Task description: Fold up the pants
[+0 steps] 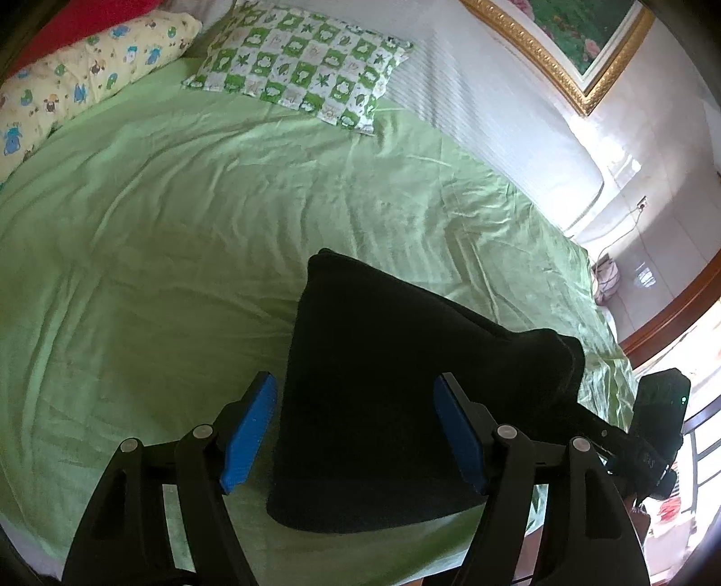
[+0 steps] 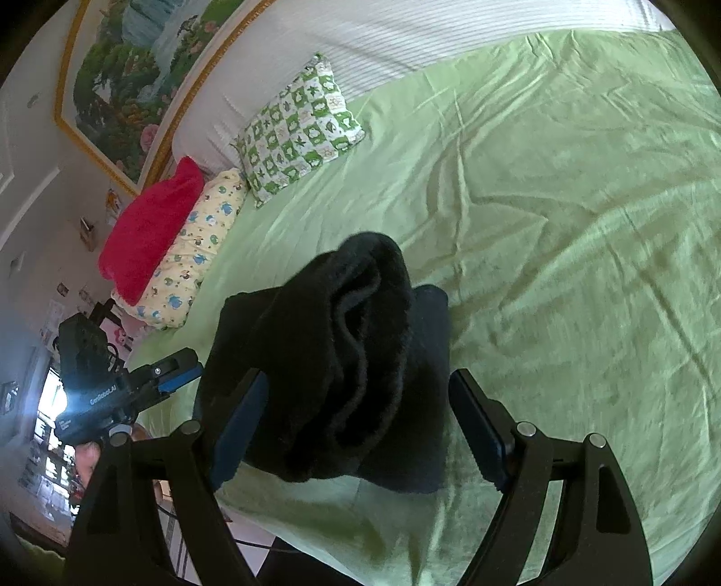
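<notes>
Black pants [image 1: 383, 396] lie folded into a thick bundle on the green bed sheet [image 1: 180, 225], near the bed's front edge. My left gripper [image 1: 356, 432] is open above the bundle, its blue pads [image 1: 250, 432] apart on either side and holding nothing. In the right wrist view the pants [image 2: 342, 374] show a rumpled upper layer bulging over a flatter layer. My right gripper [image 2: 356, 428] is open, its fingers straddling the bundle without gripping it. The right gripper's body [image 1: 649, 432] shows at the right of the left view, and the left gripper [image 2: 171, 374] shows at the left of the right view.
A green checked pillow [image 1: 306, 63], a yellow cartoon pillow [image 1: 85, 76] and a red pillow [image 2: 148, 234] lie at the head of the bed by a white headboard [image 2: 405, 31]. A framed painting [image 2: 130, 81] hangs above. The floor shows beyond the bed edge [image 2: 252, 541].
</notes>
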{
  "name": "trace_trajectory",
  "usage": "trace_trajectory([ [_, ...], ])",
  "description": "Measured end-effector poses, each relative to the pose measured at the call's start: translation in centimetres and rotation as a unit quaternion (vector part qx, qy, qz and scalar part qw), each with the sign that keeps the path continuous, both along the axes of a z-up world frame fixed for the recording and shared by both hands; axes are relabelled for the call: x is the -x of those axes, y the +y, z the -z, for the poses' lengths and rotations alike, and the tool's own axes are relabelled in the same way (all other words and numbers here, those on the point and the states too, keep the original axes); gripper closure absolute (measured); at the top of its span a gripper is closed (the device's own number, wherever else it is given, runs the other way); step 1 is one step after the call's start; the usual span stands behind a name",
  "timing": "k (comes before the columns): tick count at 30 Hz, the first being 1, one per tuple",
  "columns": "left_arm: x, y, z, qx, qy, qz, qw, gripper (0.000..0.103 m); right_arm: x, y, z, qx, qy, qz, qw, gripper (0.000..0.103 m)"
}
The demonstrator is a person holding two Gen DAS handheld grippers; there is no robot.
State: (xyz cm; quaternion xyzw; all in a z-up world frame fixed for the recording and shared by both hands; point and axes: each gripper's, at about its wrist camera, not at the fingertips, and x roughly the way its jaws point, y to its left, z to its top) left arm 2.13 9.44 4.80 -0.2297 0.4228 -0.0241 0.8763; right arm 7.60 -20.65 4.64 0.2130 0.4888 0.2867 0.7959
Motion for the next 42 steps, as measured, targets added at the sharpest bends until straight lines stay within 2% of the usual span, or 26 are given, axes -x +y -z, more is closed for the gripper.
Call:
trace_trajectory([
  [21,-2.0,0.3,2.6,0.017,0.032,0.006,0.9993,0.030,-0.4,-0.4,2.1,-0.034,0.025,-0.013,0.999,0.021],
  [25,-2.4,0.4,3.6,0.029,0.042,0.005,0.9987,0.030,-0.5,-0.4,2.6,-0.043,0.031,-0.024,0.998,0.028],
  [28,-2.6,0.8,4.4,0.054,0.048,0.008,0.9974,0.040,-0.6,-0.7,3.0,-0.056,0.035,-0.025,0.998,0.032],
  [29,-2.7,0.9,4.6,0.068,0.049,0.011,0.9964,0.047,-0.6,-0.8,3.0,-0.058,0.036,-0.025,0.997,0.032],
  [31,-2.8,1.0,5.0,0.077,0.051,0.011,0.9956,0.050,-0.6,-0.8,3.1,-0.061,0.036,-0.028,0.997,0.034],
  [33,-2.9,0.8,5.0,0.078,0.051,0.013,0.9956,0.056,-0.7,-0.6,3.2,-0.060,0.036,-0.034,0.997,0.035],
  [36,-2.8,0.4,4.6,0.068,0.045,0.018,0.9965,0.065,-0.8,-0.5,3.3,-0.063,0.036,-0.036,0.997,0.047],
  [37,-2.8,0.1,4.3,0.060,0.042,0.022,0.9971,0.066,-0.8,-0.5,3.3,-0.065,0.036,-0.035,0.997,0.050],
  [42,-2.5,-0.6,3.2,0.034,0.031,0.029,0.9985,0.073,-0.5,-0.2,2.7,-0.052,0.026,-0.036,0.998,0.056],
])
